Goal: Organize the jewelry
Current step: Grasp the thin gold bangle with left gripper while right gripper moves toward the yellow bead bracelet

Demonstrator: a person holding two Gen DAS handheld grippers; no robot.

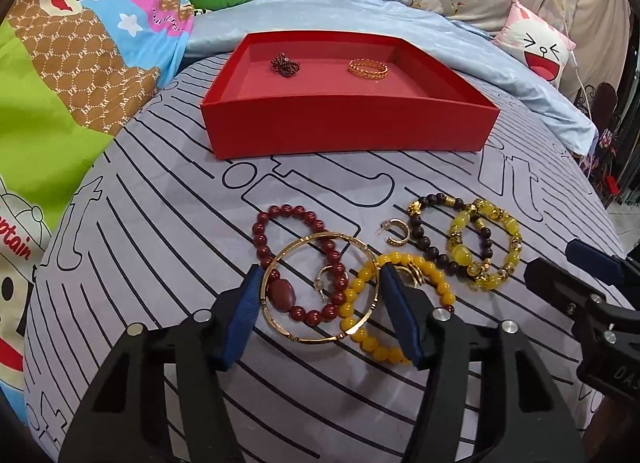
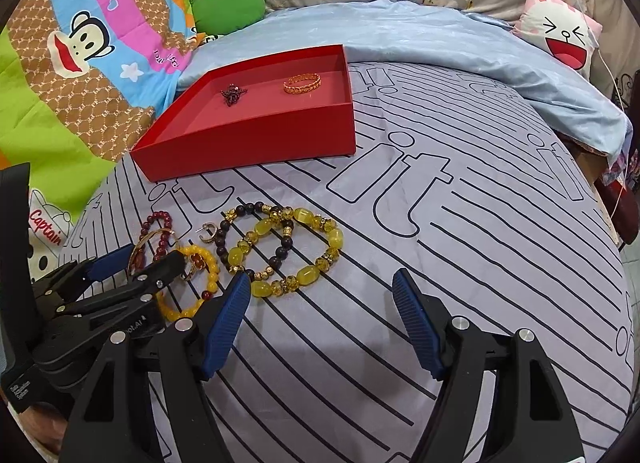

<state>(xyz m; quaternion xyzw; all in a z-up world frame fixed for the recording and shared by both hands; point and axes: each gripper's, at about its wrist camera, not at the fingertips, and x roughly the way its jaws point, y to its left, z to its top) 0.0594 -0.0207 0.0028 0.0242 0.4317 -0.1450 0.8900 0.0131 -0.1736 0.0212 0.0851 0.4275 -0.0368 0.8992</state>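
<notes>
Your sorting is only just under way. The red tray [image 1: 348, 131] sits at the far side of the bed and holds two small pieces: a dark red beaded knot [image 1: 285, 64] and a gold chain ring [image 1: 367, 70], lying well apart on its floor. Everything else is still outside it, bunched on the sheet just in front of you: a red bead bracelet [image 1: 298, 263], a gold bangle [image 1: 324, 291] lying across it, a yellow bead bracelet [image 1: 384, 303], a dark bead bracelet [image 1: 434, 239], an amber glass bracelet [image 1: 484, 247] and a gold hoop earring [image 1: 394, 231]. A second small hoop seems to lie inside the bangle, though it is hard to make out.

Your left hand-held gripper [image 1: 320, 303] stands astride the bangle, its jaws partly open with a pad just outside each edge of the ring; it is hard to say that they grip it yet, so count the bangle as not picked up. Your right hand-held gripper [image 2: 320, 303] is wide open and holds nothing, poised over bare sheet just beside the amber bracelet.

You are working on a bed, not a hard surface: a grey sheet [image 2: 440, 263] printed with dark lines, soft and slightly domed. A pale blue blanket [image 1: 360, 19] lies behind the tray, a bright cartoon quilt [image 1: 80, 63] to the left, and a pink cartoon cushion [image 1: 540, 51] at the far right.
</notes>
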